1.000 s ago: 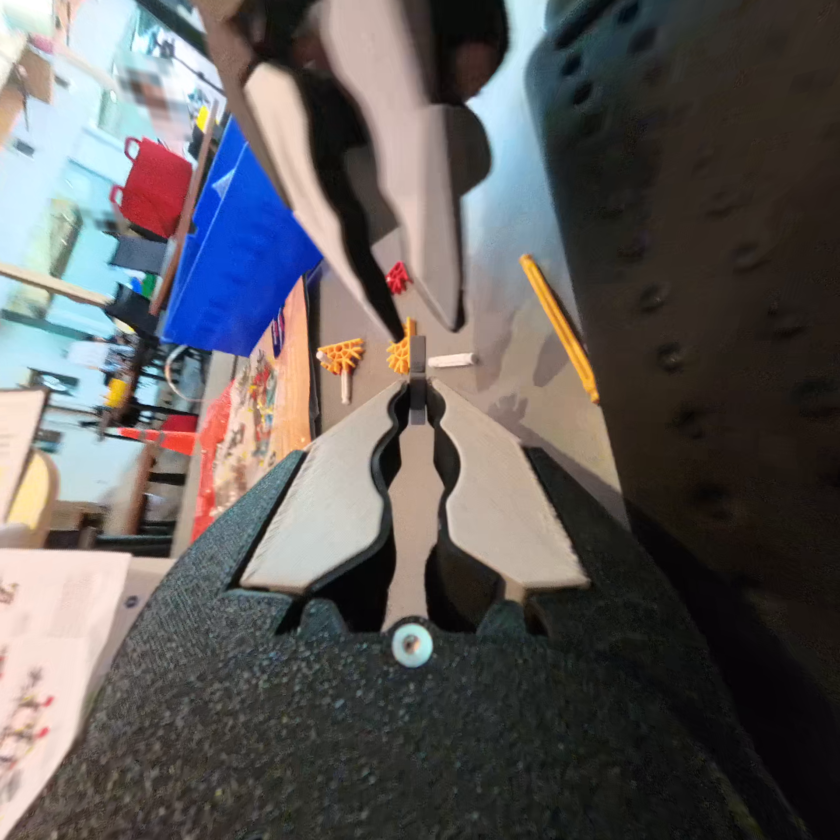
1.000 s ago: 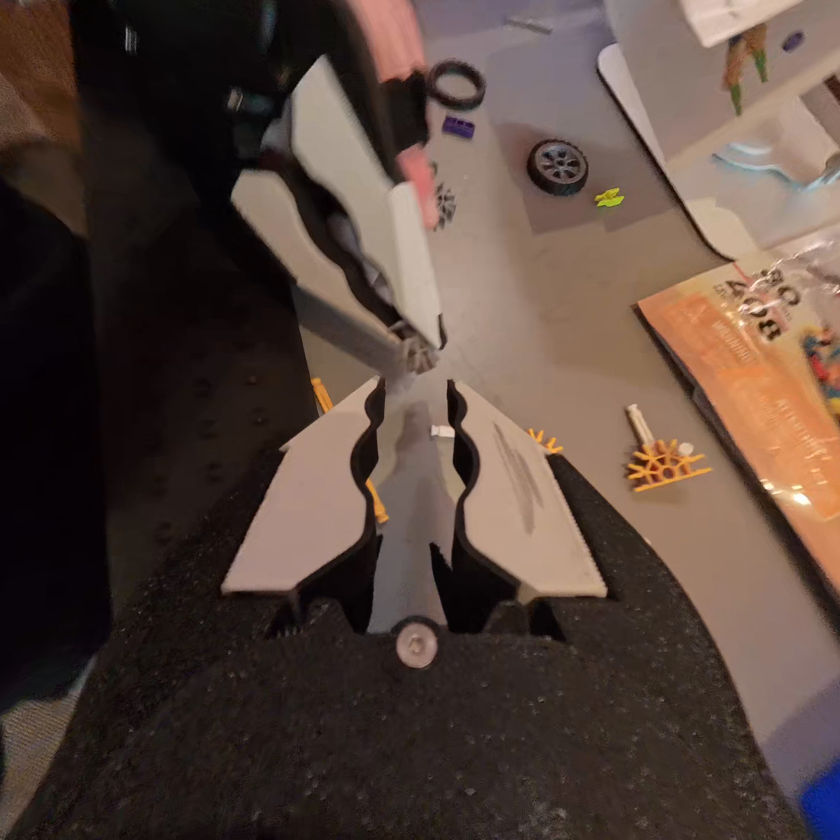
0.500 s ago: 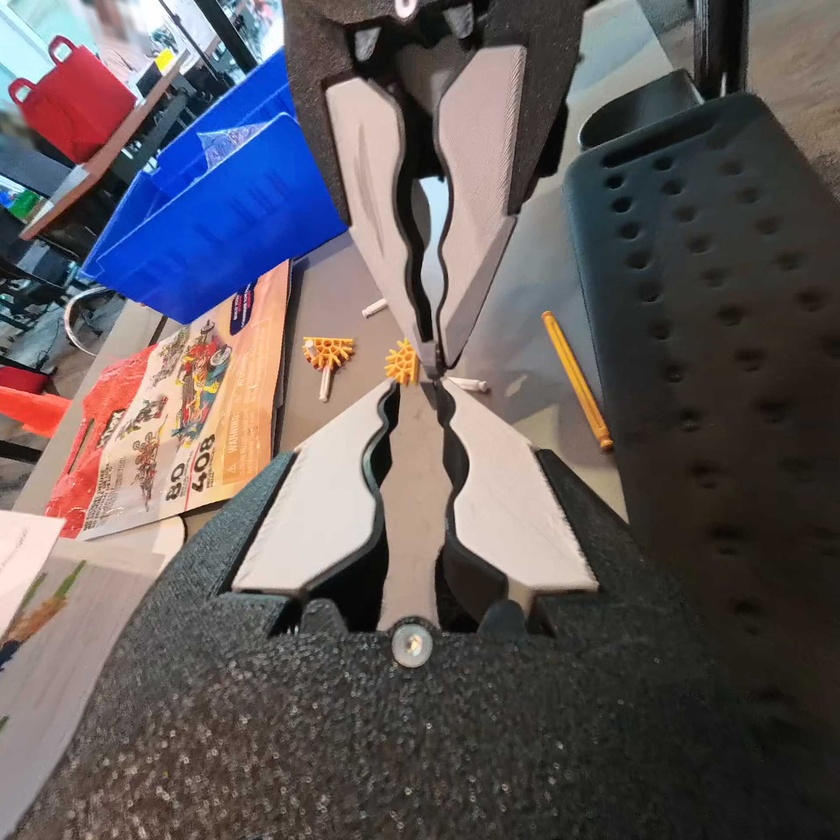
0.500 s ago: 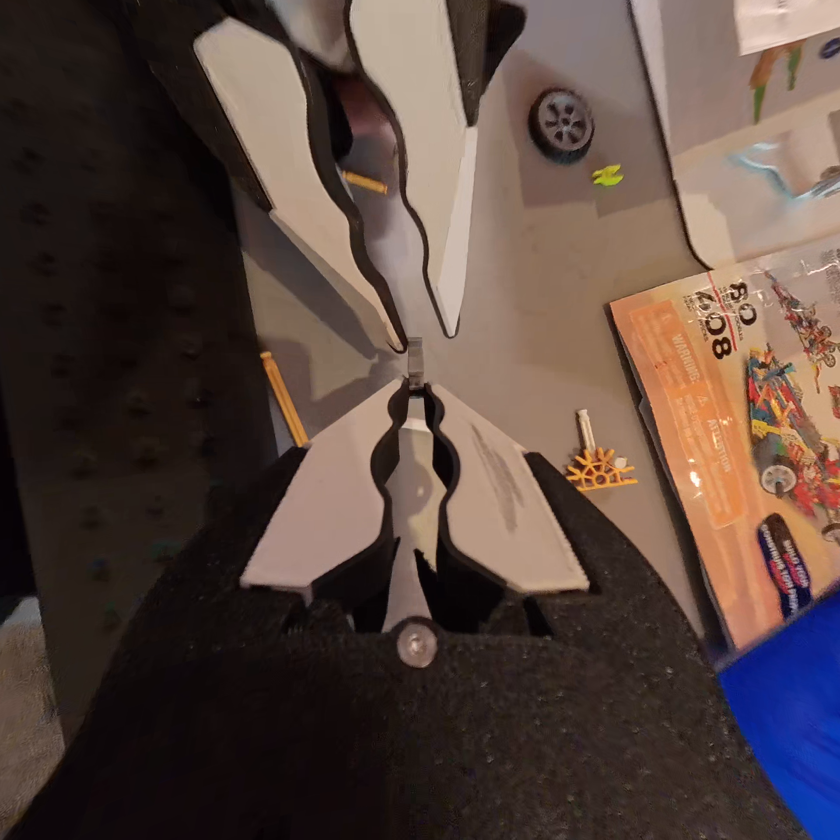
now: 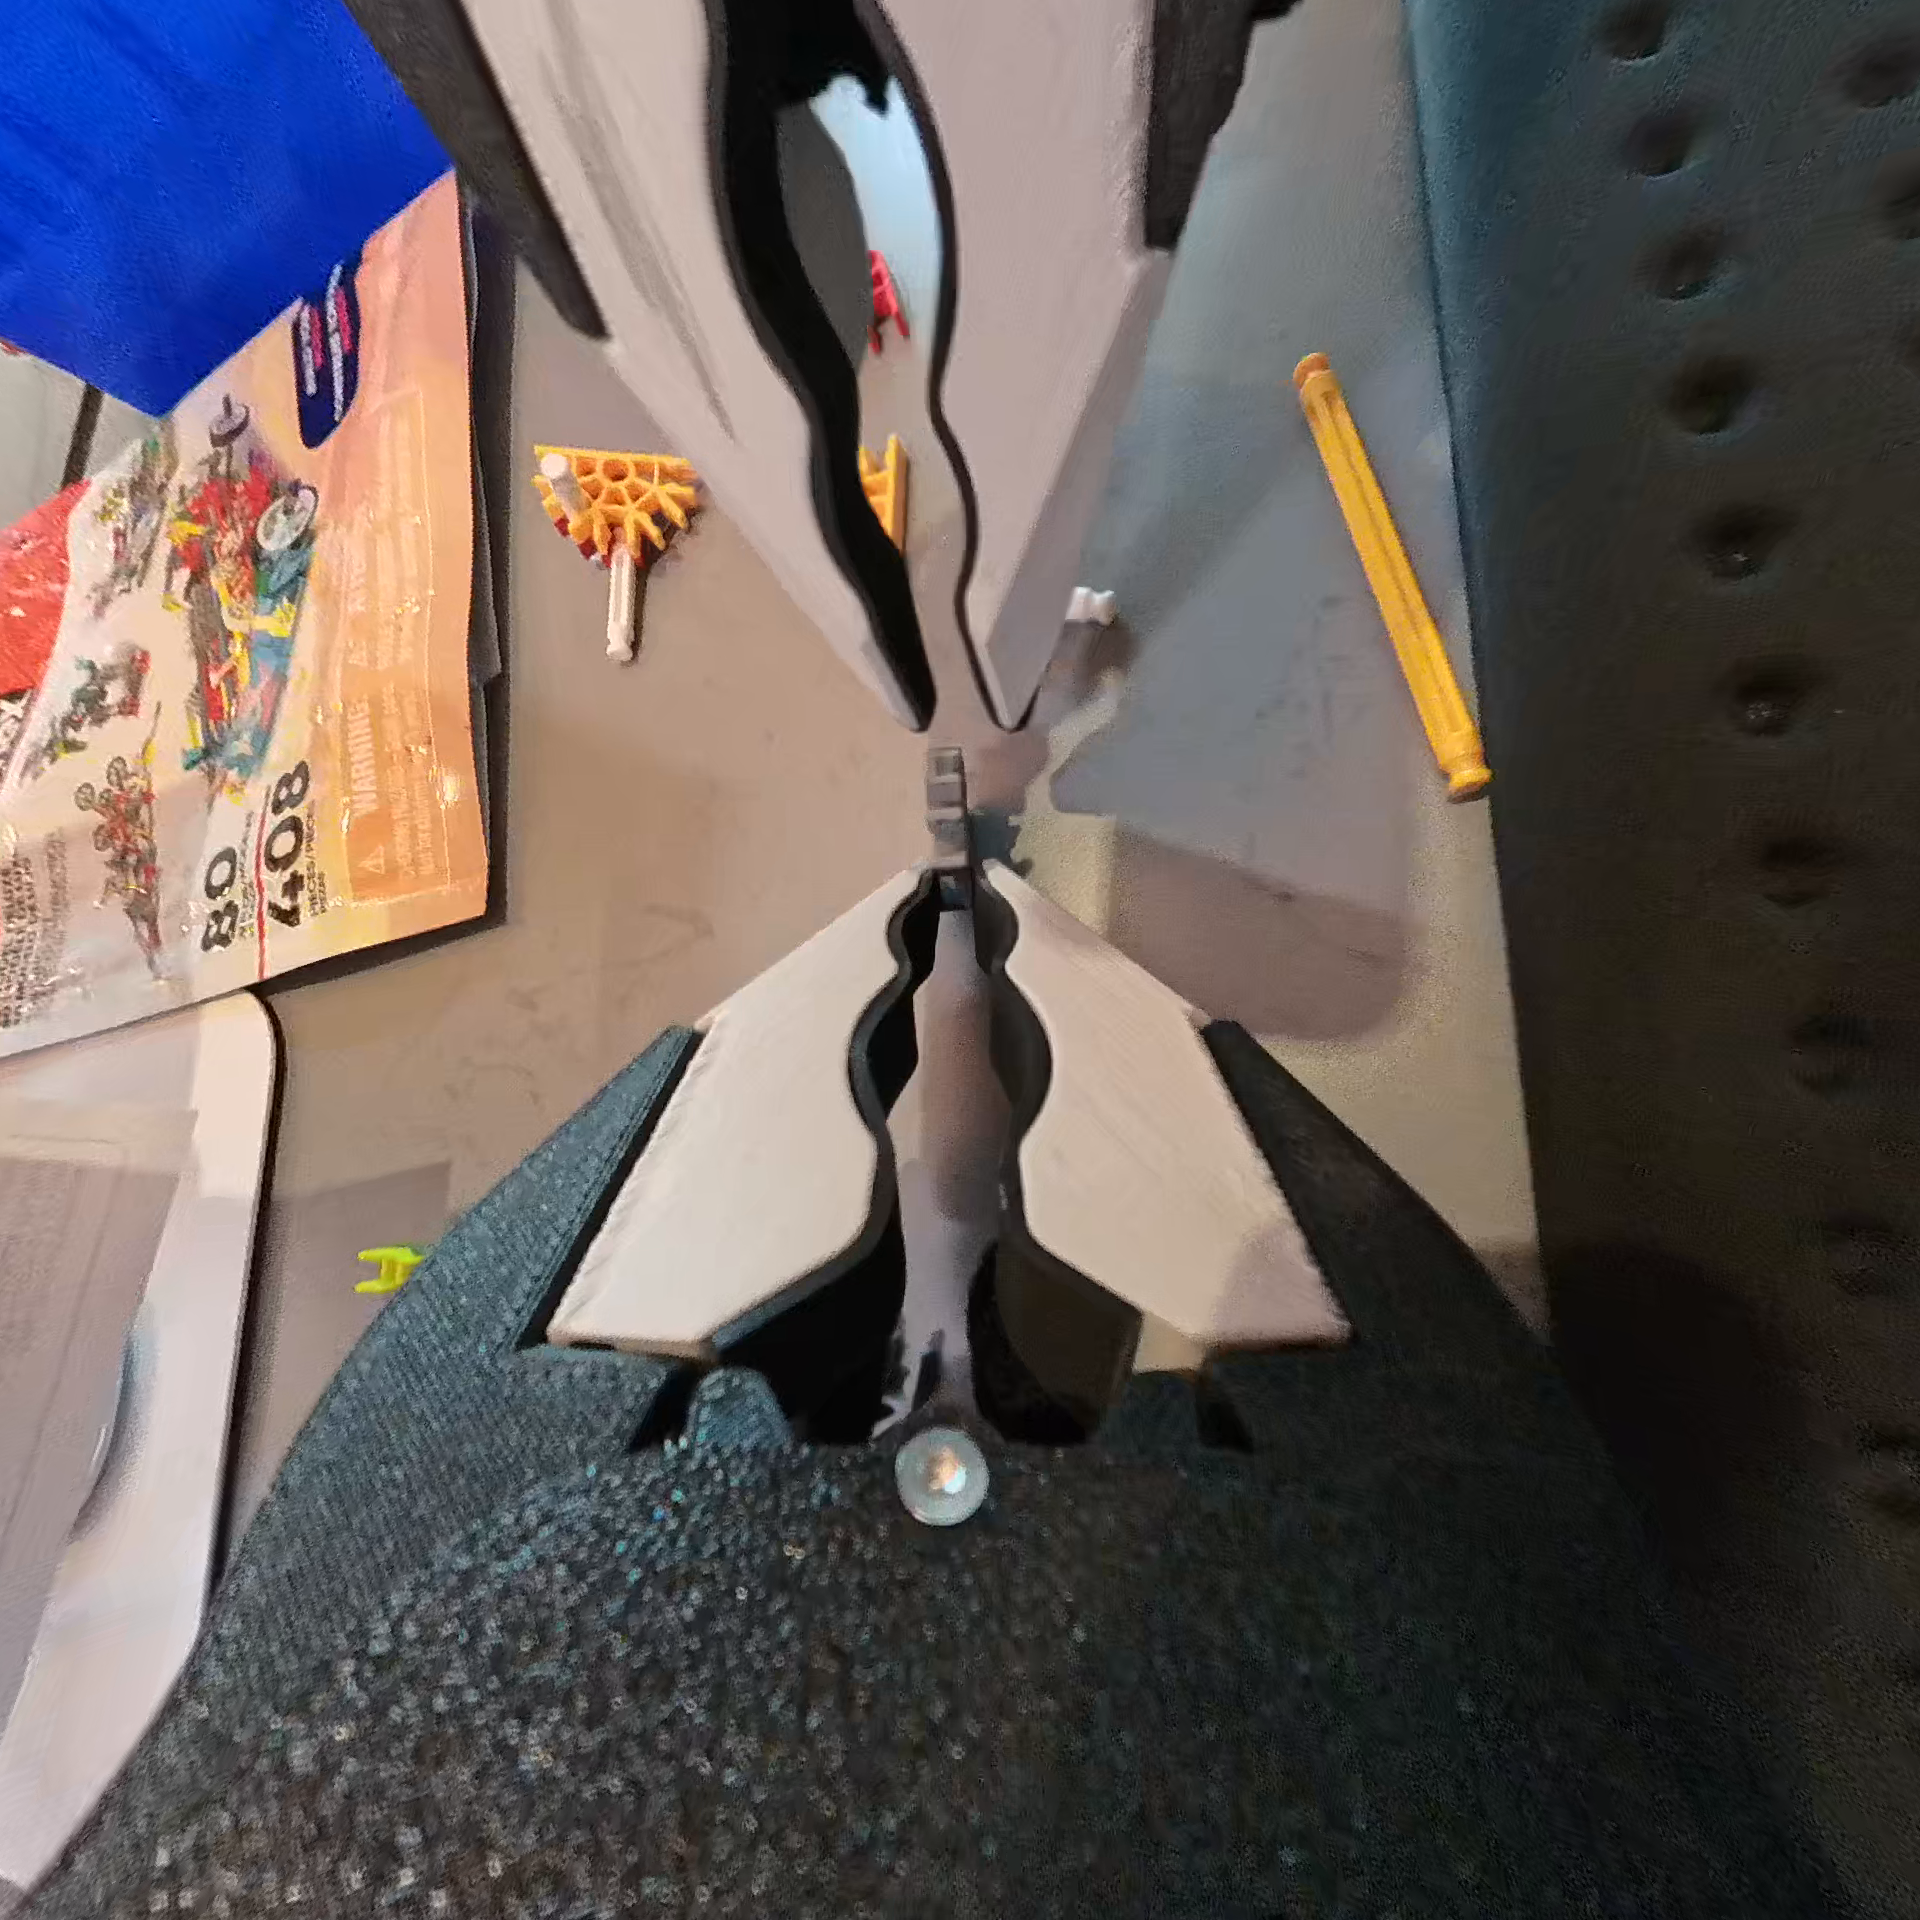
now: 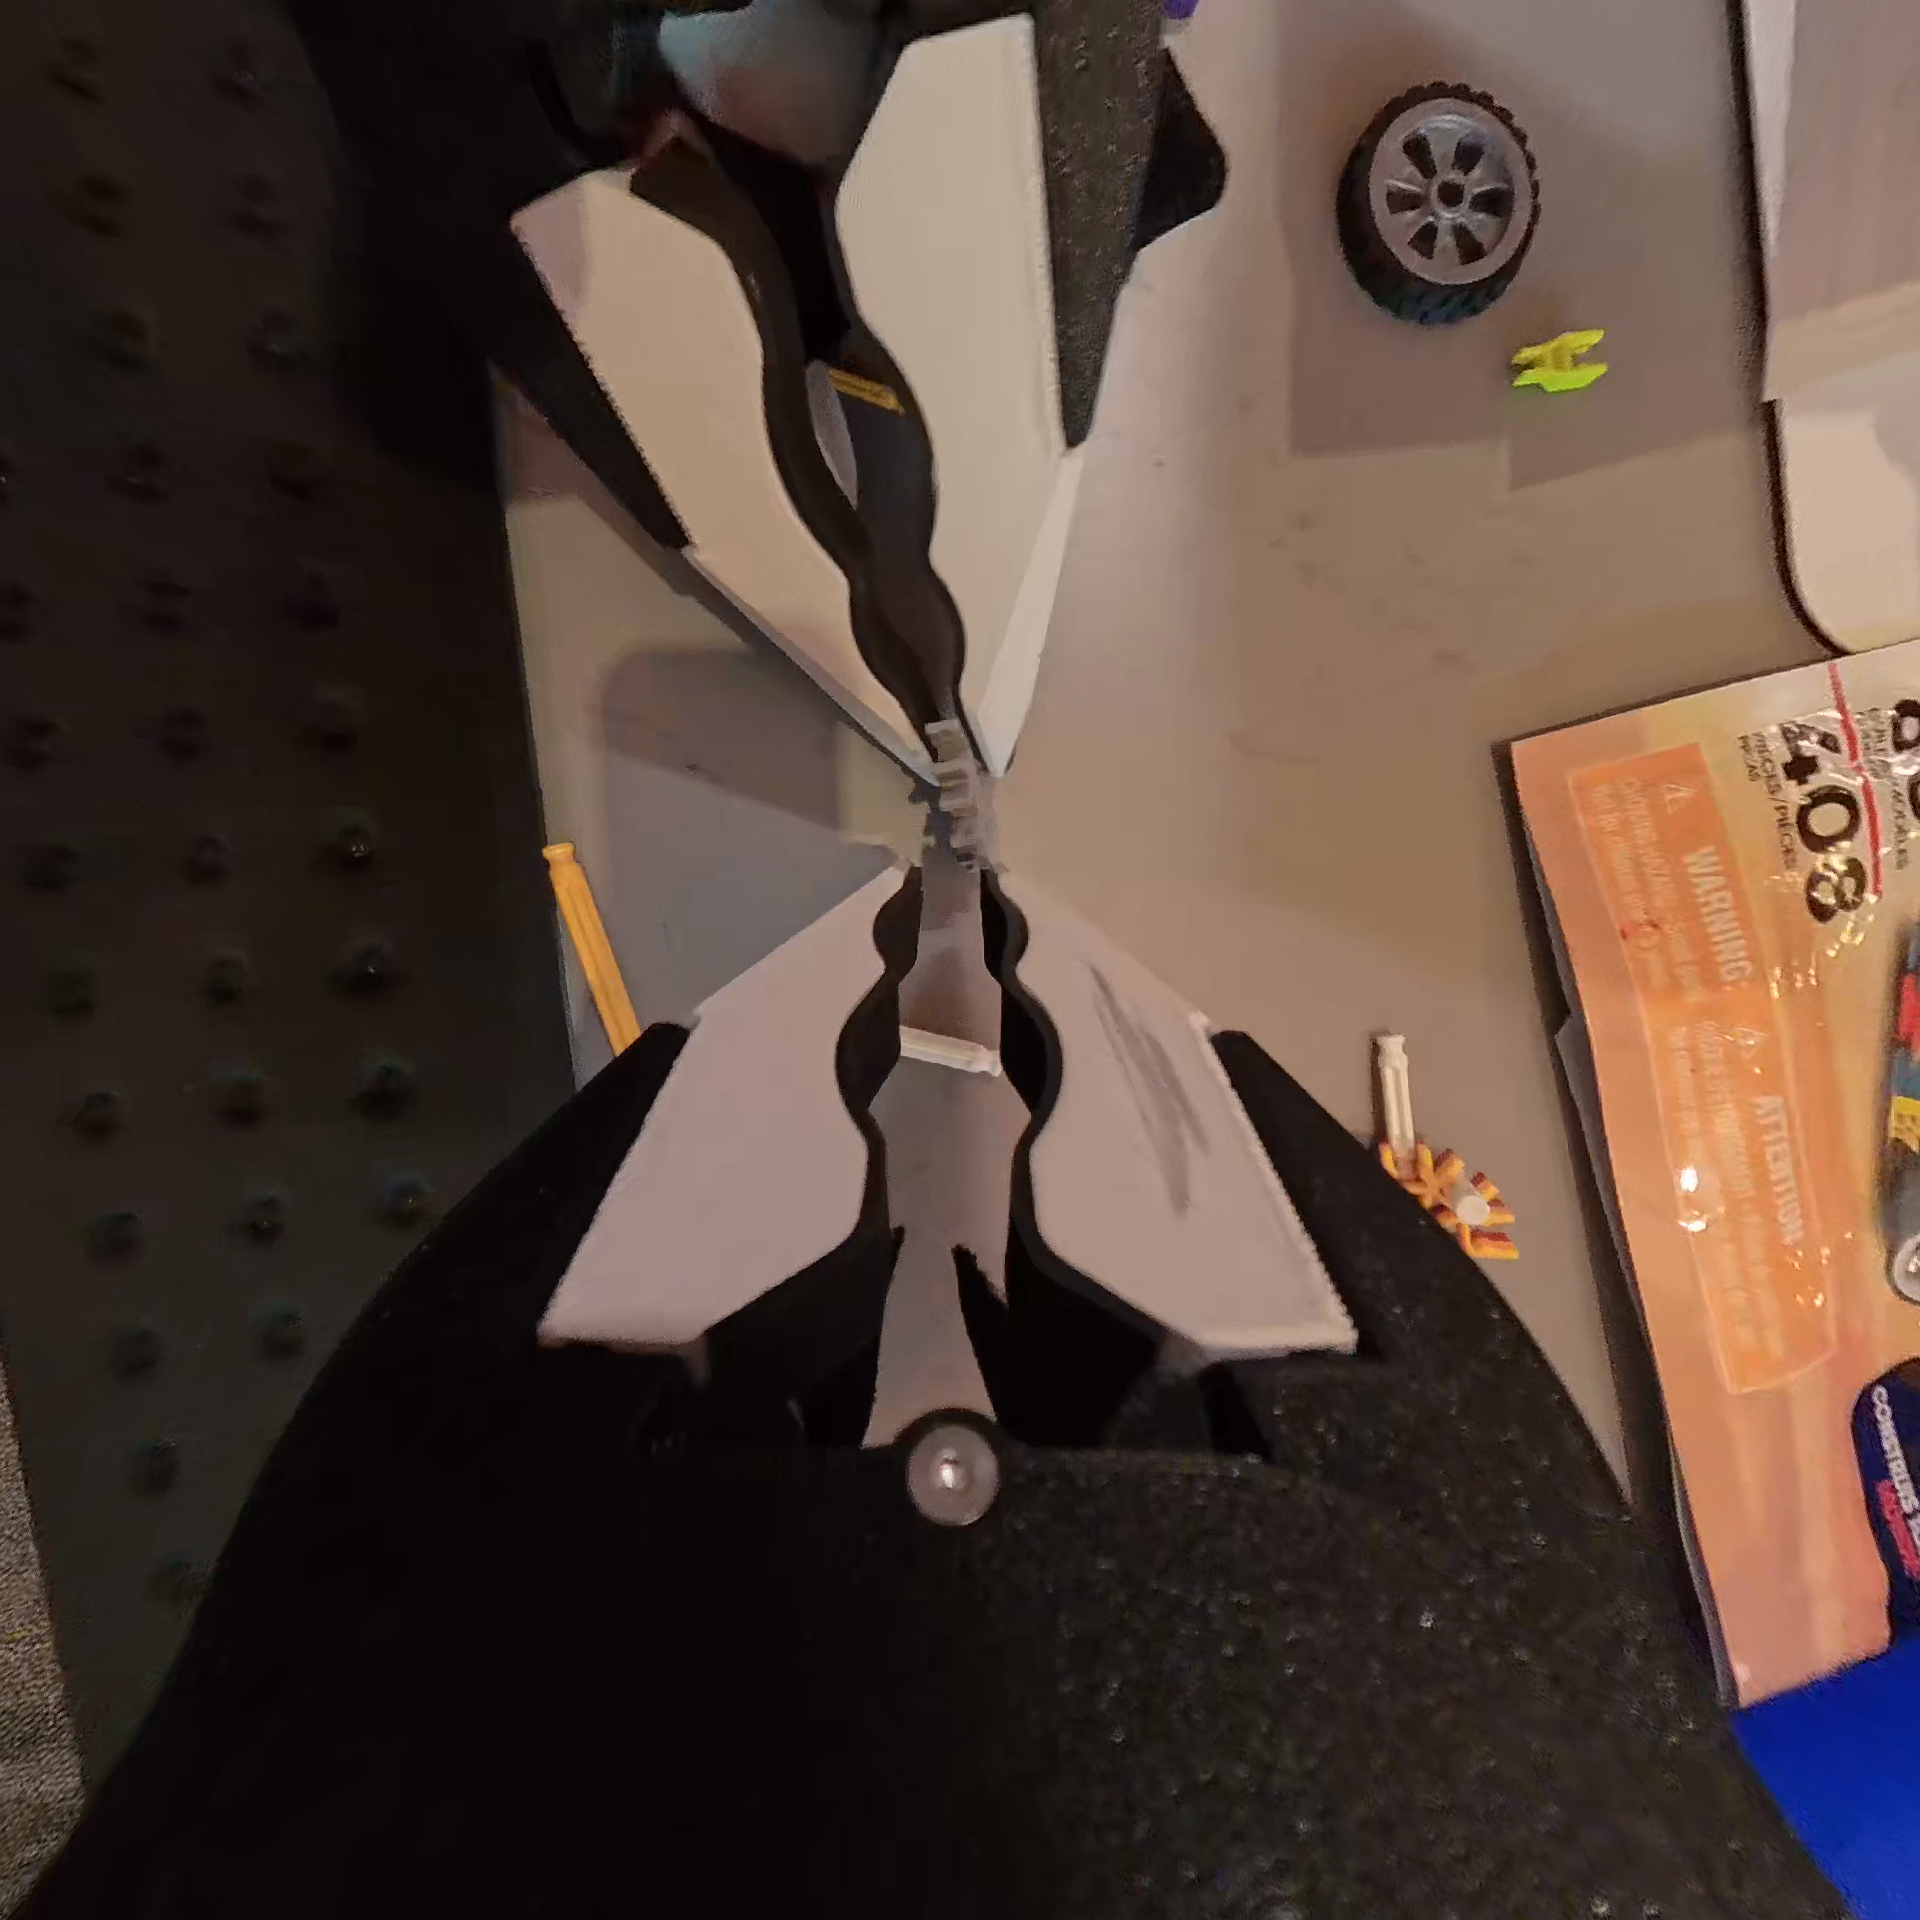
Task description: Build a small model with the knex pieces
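Entries, left to right, from the left wrist view:

1. blue bin (image 5: 156, 156), far left corner.
2. printed packet (image 5: 312, 623), flat on the bench (image 5: 675, 831); it bears a brand mark, a warning panel and piece counts, legible but not transcribed here.
3. orange fan connector (image 5: 618, 499) with a white peg through it, just beside the packet.
4. green clip (image 5: 384, 1270), small, near our own housing.
5. left gripper (image 5: 948, 883); jaws clenched on the lower end of a grey toothed piece (image 5: 943, 790), which stands upright above the bench between the 2 tools.
6. right gripper (image 5: 961, 717), opposite and tip to tip with ours; jaws drawn to a narrow slit at the piece's upper end; whether they pinch it we cannot tell.
7. short white rod (image 5: 1089, 605), lying behind the right tips.
8. yellow rod (image 5: 1387, 582), along the edge of the black perforated panel (image 5: 1714, 727).
9. grey wheel (image 6: 1439, 203), seen only in the right wrist view.

Handling note, our judgement: the hold is at the very tips; we would keep both tools in 1 line and squeeze evenly, lest so small a piece twist out.
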A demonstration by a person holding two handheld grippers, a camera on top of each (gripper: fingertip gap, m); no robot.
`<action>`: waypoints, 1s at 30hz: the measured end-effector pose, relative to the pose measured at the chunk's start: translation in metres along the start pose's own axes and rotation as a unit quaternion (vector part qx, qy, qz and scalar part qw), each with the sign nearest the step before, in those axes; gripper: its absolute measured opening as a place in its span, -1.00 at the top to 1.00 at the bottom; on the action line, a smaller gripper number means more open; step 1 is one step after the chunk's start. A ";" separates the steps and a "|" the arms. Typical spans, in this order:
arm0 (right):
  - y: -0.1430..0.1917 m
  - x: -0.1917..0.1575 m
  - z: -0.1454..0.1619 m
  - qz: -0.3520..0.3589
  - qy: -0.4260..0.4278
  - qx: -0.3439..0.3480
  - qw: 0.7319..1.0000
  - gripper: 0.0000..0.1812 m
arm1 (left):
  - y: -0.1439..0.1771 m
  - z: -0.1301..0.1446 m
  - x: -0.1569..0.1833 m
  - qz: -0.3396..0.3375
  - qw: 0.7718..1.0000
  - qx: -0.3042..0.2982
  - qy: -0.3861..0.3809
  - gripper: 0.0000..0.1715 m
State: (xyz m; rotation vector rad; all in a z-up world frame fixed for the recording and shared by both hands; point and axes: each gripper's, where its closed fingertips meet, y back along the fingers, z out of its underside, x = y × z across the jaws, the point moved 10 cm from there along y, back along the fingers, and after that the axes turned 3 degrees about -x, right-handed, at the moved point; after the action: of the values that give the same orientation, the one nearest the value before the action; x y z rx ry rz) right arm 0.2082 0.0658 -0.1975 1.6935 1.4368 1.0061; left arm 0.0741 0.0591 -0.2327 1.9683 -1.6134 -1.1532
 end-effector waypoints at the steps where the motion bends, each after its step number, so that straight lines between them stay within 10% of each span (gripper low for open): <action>1: -0.002 0.000 0.000 0.000 0.003 0.000 1.000 0.88 | 0.000 0.000 -0.001 0.000 1.000 -0.002 -0.004 0.94; 30: -0.015 0.017 -0.014 -0.068 0.018 -0.070 0.995 0.95 | 0.002 -0.007 -0.012 0.054 0.998 -0.004 0.006 0.90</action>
State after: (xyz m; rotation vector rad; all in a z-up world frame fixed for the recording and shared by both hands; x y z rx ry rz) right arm 0.1907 0.0854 -0.2023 1.4645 1.4491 1.0407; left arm 0.0783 0.0683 -0.2225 1.8535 -1.6842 -1.1029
